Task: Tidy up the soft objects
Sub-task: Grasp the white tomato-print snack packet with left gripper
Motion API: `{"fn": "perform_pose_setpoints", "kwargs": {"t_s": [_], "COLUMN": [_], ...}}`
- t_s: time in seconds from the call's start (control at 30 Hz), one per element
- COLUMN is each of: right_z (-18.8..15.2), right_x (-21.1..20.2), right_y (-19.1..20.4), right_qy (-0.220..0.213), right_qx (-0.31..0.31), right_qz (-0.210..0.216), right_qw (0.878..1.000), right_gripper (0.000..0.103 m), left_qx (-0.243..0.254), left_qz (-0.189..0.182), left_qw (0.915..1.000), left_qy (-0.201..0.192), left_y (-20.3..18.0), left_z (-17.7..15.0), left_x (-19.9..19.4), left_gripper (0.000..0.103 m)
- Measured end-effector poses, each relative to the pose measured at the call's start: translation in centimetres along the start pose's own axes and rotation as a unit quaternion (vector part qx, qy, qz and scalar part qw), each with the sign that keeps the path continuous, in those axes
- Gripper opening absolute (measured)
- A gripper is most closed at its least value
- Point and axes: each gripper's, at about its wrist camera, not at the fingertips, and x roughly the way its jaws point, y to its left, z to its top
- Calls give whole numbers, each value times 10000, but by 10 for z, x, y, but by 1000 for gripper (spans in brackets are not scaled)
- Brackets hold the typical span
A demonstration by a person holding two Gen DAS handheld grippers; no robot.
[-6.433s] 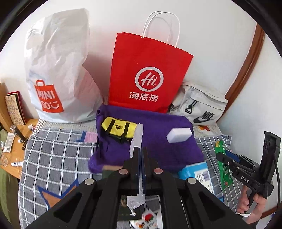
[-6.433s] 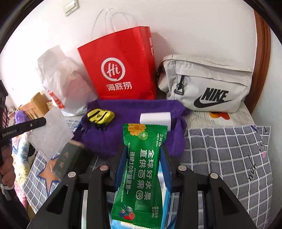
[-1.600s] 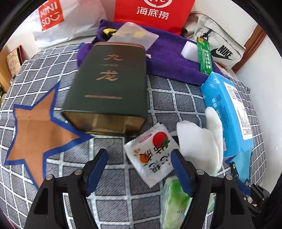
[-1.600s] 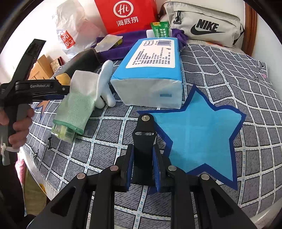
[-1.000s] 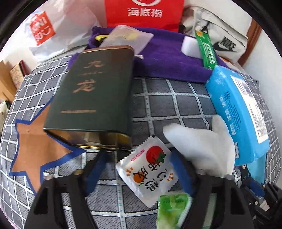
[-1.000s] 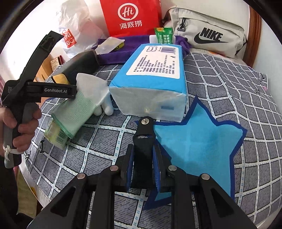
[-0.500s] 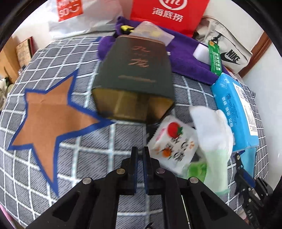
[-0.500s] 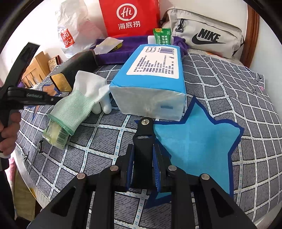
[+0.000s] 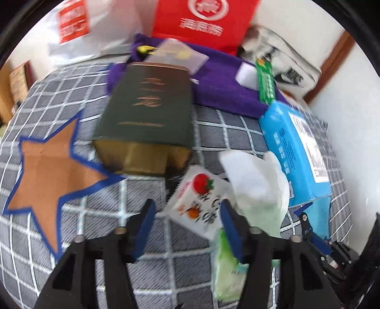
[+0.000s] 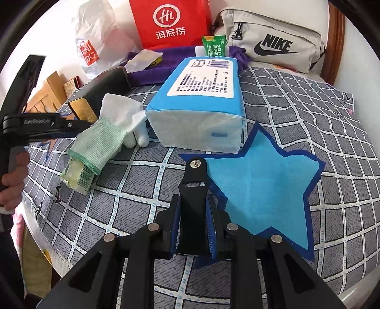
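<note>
My left gripper [image 9: 187, 215] is open, its jaws on either side of a white snack sachet [image 9: 198, 206] with a tomato picture, lying on the checked bedspread. A white and green glove [image 9: 258, 190] lies just right of it, over a green packet [image 9: 225, 268]; the glove also shows in the right wrist view [image 10: 111, 133]. A blue tissue pack [image 10: 201, 102] lies beside it. My right gripper [image 10: 193, 214] is shut on a black clip-like part [image 10: 193, 187] above the blue star patch [image 10: 261, 190]. A purple towel [image 9: 225, 80] at the back holds a white sponge [image 9: 245, 73], a green sachet [image 9: 266, 80] and a clear bag [image 9: 175, 55].
A dark green tin box [image 9: 147, 114] lies in front of the towel. A red paper bag [image 10: 171, 21], a white Miniso bag [image 10: 95, 40] and a grey Nike pouch [image 10: 273, 40] stand along the wall. An orange star patch [image 9: 47, 171] is at left.
My left gripper was shut half a second ago and is now open around the tomato sachet, a little nearer to it. The right gripper has stayed still, shut on the black part.
</note>
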Motion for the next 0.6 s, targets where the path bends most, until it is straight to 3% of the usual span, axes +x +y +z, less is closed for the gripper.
{"fn": "perform_pose_setpoints", "kwargs": {"t_s": [0.07, 0.13, 0.23, 0.37, 0.43, 0.47, 0.53, 0.6], "right_z": [-1, -2, -2, -1, 0, 0, -1, -1], "right_x": [0, 0, 0, 1, 2, 2, 1, 1], "right_y": [3, 3, 1, -1, 0, 0, -1, -1], "right_qy": [-7, -18, -27, -49, -69, -82, -97, -102], "right_qx": [-82, -109, -62, -39, -59, -62, -49, -33], "right_qz": [-54, -65, -4, 39, 25, 27, 47, 71], "right_qw": [10000, 9999, 10000, 10000, 10000, 9999, 9999, 9999], "right_gripper": [21, 21, 21, 21, 21, 21, 21, 21], "left_qx": [284, 443, 671, 779, 798, 779, 732, 595], "left_qz": [219, 332, 405, 478, 735, 798, 861, 665], "left_qw": [9993, 9984, 9969, 9958, 9941, 9938, 9935, 9960], "left_qy": [94, 129, 58, 50, -6, -38, -111, -106], "left_y": [-13, -22, -32, -34, -37, -37, -33, -24], "left_z": [1, 0, -2, 1, 3, 3, 2, 0], "left_x": [11, 19, 24, 27, 28, 26, 23, 16], "left_gripper": [62, 76, 86, 86, 71, 69, 52, 45]}}
